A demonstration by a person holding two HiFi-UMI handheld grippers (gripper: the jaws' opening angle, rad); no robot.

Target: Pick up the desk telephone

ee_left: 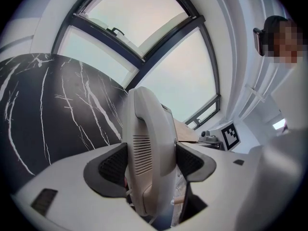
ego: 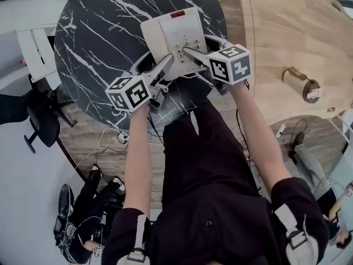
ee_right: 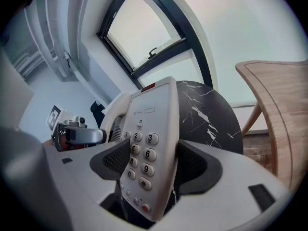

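Observation:
The white desk telephone (ego: 176, 35) hangs tilted just above the round black marble table (ego: 94, 48), held from both sides. My left gripper (ego: 157, 65) is shut on its handset side; in the left gripper view the ribbed handset (ee_left: 147, 148) stands pinched between the dark pads (ee_left: 113, 165). Across from it, my right gripper (ego: 199, 46) is shut on the keypad edge. In the right gripper view the number keys (ee_right: 144, 150) face me between the pads (ee_right: 192, 165), with the marble table (ee_right: 207, 114) behind. The left gripper's body (ee_right: 72, 131) shows beyond the phone.
A light wooden table (ego: 287, 32) stands at the right with a brown cylinder (ego: 302, 84) near its edge. A white chair (ego: 36, 51) and a black chair (ego: 41, 120) are at the left. Another person (ego: 83, 214) is at lower left, with cables (ego: 110, 142) on the floor.

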